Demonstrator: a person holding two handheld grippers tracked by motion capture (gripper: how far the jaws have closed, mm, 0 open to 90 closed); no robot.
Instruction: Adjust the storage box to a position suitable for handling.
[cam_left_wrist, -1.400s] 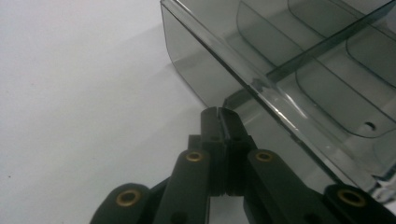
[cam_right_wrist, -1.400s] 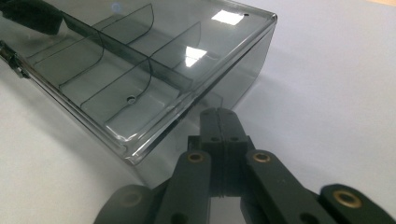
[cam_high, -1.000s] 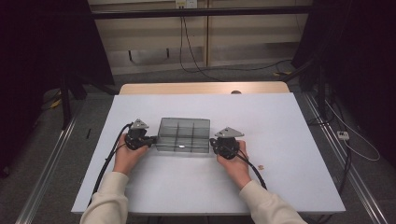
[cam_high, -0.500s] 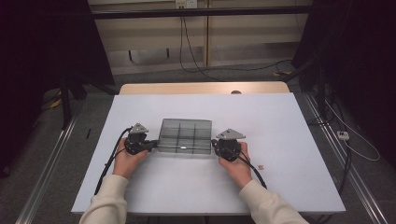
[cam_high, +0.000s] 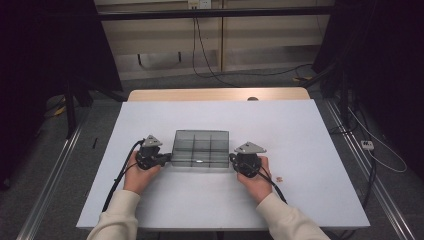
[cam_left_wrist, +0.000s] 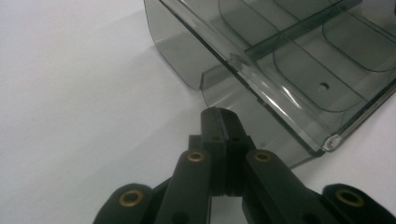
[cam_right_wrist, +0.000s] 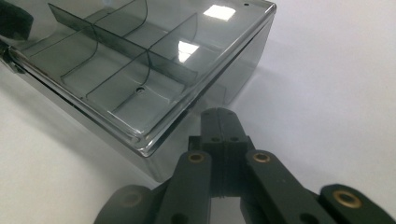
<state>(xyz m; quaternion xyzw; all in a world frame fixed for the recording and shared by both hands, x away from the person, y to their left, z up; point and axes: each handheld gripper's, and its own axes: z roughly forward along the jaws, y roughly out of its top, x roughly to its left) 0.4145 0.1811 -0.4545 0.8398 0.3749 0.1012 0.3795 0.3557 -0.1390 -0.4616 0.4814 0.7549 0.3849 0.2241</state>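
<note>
A smoky transparent compartment box (cam_high: 200, 148) lies on the white table (cam_high: 215, 210), open side up, with curved dividers inside. My left gripper (cam_high: 168, 159) is shut and its tips meet the box's left end. My right gripper (cam_high: 232, 159) is shut too, at the box's right end. In the left gripper view the closed jaws of the left gripper (cam_left_wrist: 223, 116) point at a corner of the box (cam_left_wrist: 289, 60), near its wall. The right gripper view has the right gripper (cam_right_wrist: 223, 116) shut beside the near corner of the box (cam_right_wrist: 140, 60). Nothing sits between either pair of jaws.
A small brownish bit (cam_high: 280, 178) lies on the table right of my right hand. A wooden tabletop edge (cam_high: 215, 94) runs along the back. Cables (cam_high: 117, 182) trail from the grippers toward the front edge. Dark floor and rails flank the table.
The left gripper and the box have shifted slightly to the right and toward the person. The right gripper has barely moved. Both stay shut.
</note>
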